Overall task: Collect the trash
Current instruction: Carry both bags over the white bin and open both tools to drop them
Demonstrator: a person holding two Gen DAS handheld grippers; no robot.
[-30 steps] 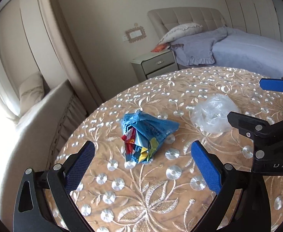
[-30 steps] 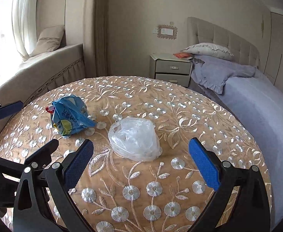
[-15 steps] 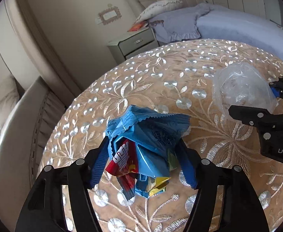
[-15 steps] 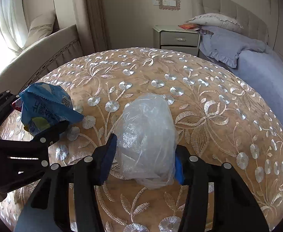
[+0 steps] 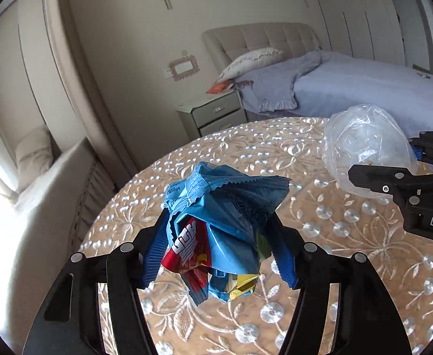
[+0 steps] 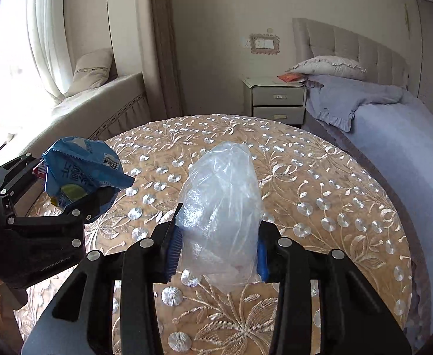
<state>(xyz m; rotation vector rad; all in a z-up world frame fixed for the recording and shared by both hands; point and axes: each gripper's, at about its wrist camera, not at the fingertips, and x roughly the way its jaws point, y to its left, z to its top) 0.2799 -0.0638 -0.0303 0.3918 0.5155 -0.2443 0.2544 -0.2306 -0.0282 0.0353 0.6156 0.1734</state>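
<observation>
In the left wrist view, the left gripper (image 5: 219,248) sits low in the centre, its jaws closing on a crumpled blue snack wrapper (image 5: 225,216) raised above the table (image 5: 349,266). In the right wrist view, the right gripper (image 6: 216,251) clamps a clear plastic bag (image 6: 222,207), also centred and lifted. Both are light and slippery, so either might slide free if the squeeze only catches loose folds. The wrapper shows red and yellow scraps; the bag looks wrinkled and nearly empty.

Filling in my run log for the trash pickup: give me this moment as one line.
left tool: shut on blue snack wrapper | right tool: shut on clear plastic bag | both lifted off round table | bin: not in view
</observation>
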